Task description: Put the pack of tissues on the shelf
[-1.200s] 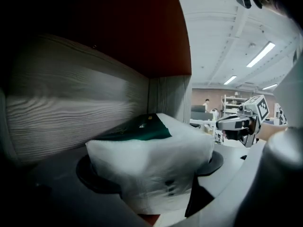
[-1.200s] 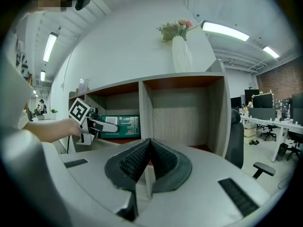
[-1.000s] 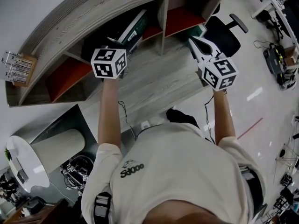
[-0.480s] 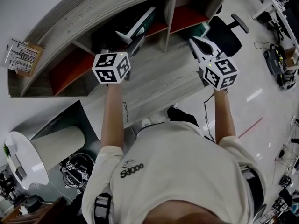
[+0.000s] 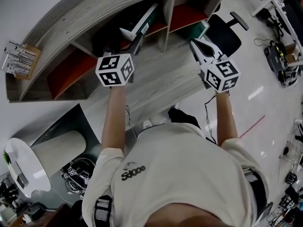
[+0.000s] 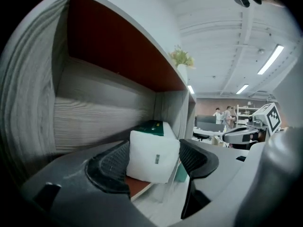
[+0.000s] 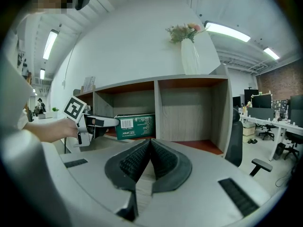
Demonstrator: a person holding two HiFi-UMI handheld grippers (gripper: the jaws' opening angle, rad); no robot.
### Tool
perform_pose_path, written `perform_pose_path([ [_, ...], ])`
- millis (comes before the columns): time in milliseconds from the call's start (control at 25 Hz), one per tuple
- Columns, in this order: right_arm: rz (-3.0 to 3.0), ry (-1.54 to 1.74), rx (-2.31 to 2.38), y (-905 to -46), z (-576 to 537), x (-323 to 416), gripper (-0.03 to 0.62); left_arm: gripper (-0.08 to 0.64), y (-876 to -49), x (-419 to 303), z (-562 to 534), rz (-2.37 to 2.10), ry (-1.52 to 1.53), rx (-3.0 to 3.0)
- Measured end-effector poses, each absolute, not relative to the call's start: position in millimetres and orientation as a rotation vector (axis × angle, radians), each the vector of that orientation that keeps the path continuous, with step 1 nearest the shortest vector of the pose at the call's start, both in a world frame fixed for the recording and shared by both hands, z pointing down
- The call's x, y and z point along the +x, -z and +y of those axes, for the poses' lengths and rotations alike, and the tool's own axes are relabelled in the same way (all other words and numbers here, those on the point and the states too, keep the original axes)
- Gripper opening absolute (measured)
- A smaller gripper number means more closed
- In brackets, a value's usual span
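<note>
Left gripper (image 6: pixel 155 151) closing, tissue pack (image 6: pixel 150 161) seemingly between

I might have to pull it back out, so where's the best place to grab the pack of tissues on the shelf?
Grip the pack of tissues across the side faces of its white end, coming level through the shelf's open front. It lies lengthways in the compartment, so only that end faces out.

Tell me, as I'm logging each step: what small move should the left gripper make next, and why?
Probably draw the left gripper straight back. The pack of tissues already rests in the shelf; the jaws have just been closing yet stand apart, the pack between their tips unpressed.
</note>
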State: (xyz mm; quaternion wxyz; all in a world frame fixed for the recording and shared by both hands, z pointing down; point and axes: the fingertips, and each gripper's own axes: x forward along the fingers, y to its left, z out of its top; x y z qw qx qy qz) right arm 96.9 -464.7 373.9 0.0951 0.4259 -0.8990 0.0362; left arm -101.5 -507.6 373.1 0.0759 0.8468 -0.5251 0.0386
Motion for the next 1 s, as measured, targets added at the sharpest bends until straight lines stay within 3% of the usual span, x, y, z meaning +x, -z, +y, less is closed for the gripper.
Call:
perform_pose_path([
  [440, -2.636, -0.129, 1.326, -377.0, -468.1, 120.2, 0.002, 0.322, -366.1, -117.5, -535.9, -1.608, -0.125, 2.480],
  [600, -2.639, -0.127, 1.317, -378.0, -471.8, 116.7, 0.002, 0.178, -371.6, -131.1, -546.2, -1.694, -0.087, 2.391],
  [1000, -2.600, -0.149, 1.394, -374.9, -477.8, 136.0, 0.002, 0.163, -370.7, -128.5, -567.1, -1.699, -0.083, 2.387],
])
